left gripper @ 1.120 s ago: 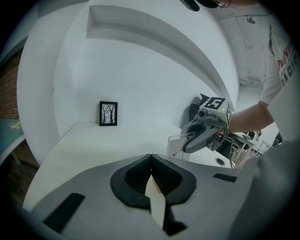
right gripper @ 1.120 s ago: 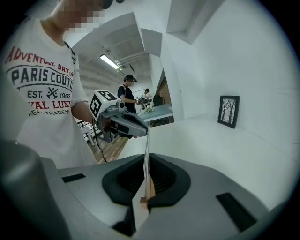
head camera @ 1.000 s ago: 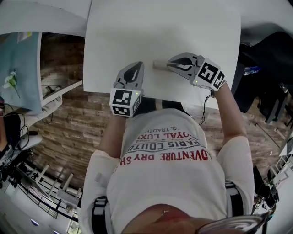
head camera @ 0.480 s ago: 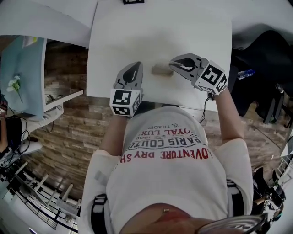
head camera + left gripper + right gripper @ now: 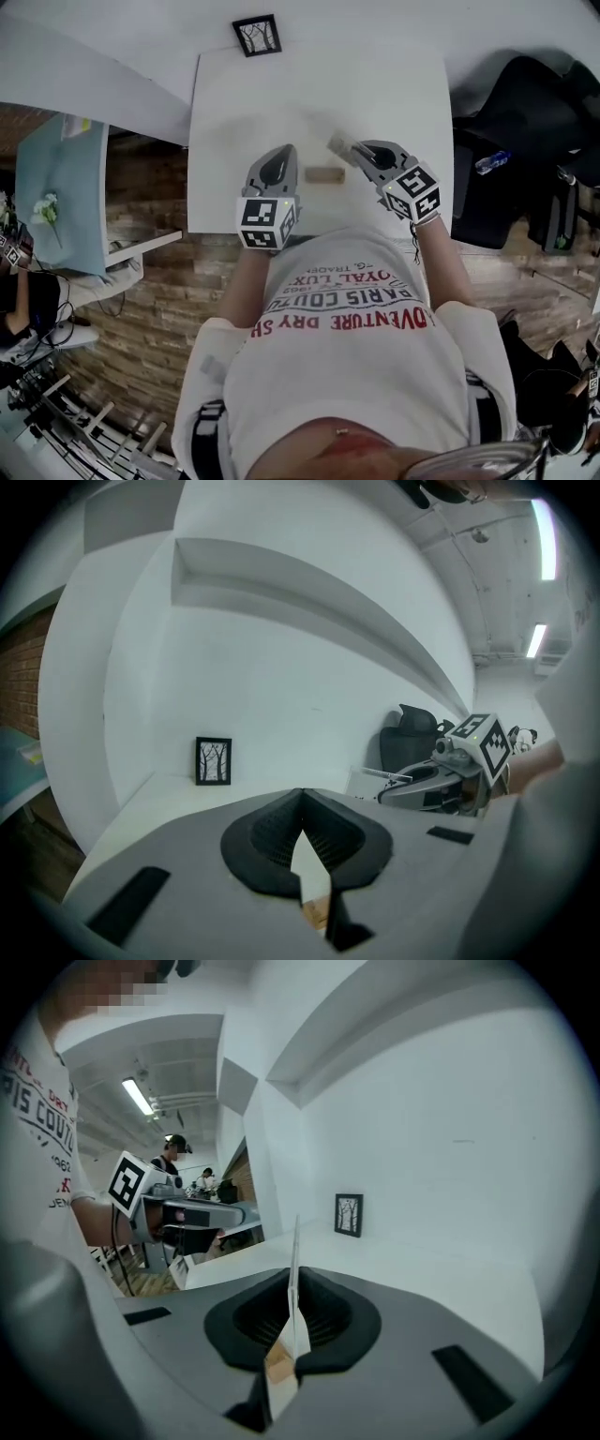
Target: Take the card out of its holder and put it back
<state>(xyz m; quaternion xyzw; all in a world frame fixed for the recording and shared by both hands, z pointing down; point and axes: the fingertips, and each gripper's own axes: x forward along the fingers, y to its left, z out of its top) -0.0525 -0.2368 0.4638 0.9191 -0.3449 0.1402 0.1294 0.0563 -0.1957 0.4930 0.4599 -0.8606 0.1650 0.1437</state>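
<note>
White table [image 5: 244, 122] filled the upper head view. R gripper [image 5: 359, 148] was pinched tight on the card [image 5: 339, 143], which stuck out of its tips toward 10 o'clock, clear of the table. L gripper [image 5: 283, 151] sat at approx 9 o'clock of it, tips together w/ nothing btwn them. The holder [image 5: 324, 175], a small tan block, lay on the table btwn the two grippers, at approx 7 o'clock of the R tips and apart from the card. Card looked thin, white and stiff. In the R gripper view the card [image 5: 294, 1260] showed edge-on as a straight upright sliver. Vs a sec earlier: R tips had been down at the holder. Now the card was out and the holder sat alone. A small picture frame [image 5: 257, 35] had come into view at 12 o'clock.
</note>
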